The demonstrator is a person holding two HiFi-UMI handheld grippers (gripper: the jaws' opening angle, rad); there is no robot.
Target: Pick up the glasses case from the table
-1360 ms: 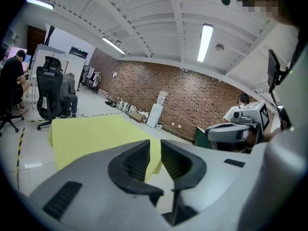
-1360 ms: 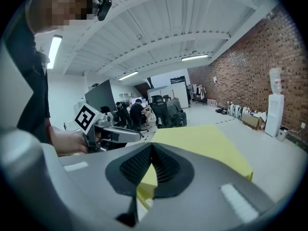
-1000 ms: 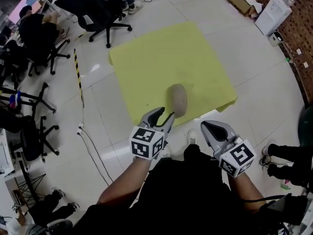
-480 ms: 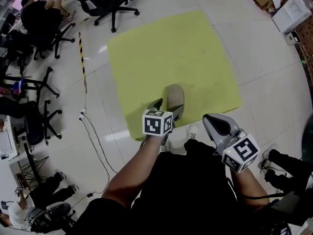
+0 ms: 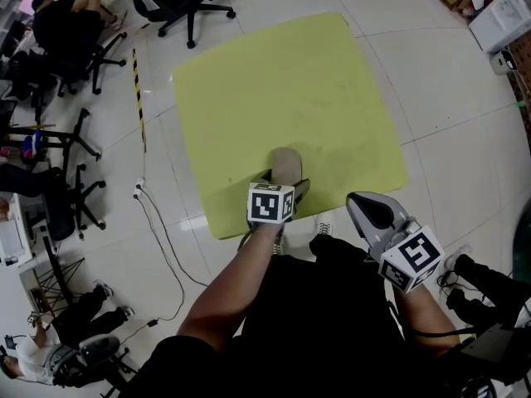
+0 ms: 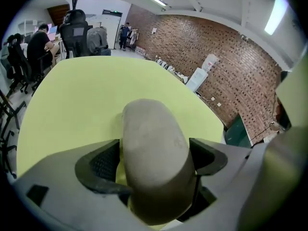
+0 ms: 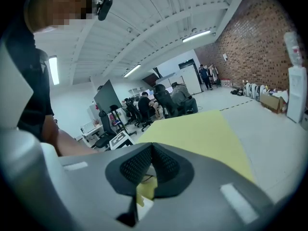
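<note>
A grey-beige oval glasses case (image 5: 286,164) lies near the front edge of the yellow table (image 5: 290,81). My left gripper (image 5: 283,182) points steeply down over its near end. Its jaws are opening, with the case (image 6: 151,143) between them. In the left gripper view a strip of yellow shows between the left pad (image 6: 103,163) and the case, so the pads do not press on it. My right gripper (image 5: 366,206) hangs off the table's front right corner with its jaws together and nothing in them. In its own view the right gripper (image 7: 151,166) looks level across the table (image 7: 202,134).
Black office chairs (image 5: 178,7) stand beyond the table's far left corner, and more chairs with seated people (image 5: 58,31) line the left side. A cable (image 5: 158,230) trails over the white tiles at the left. A white box (image 5: 502,19) stands at the top right.
My left gripper has come down and forward over the case, and its jaws have spread wide around the case's near end. The right gripper has shifted a little.
</note>
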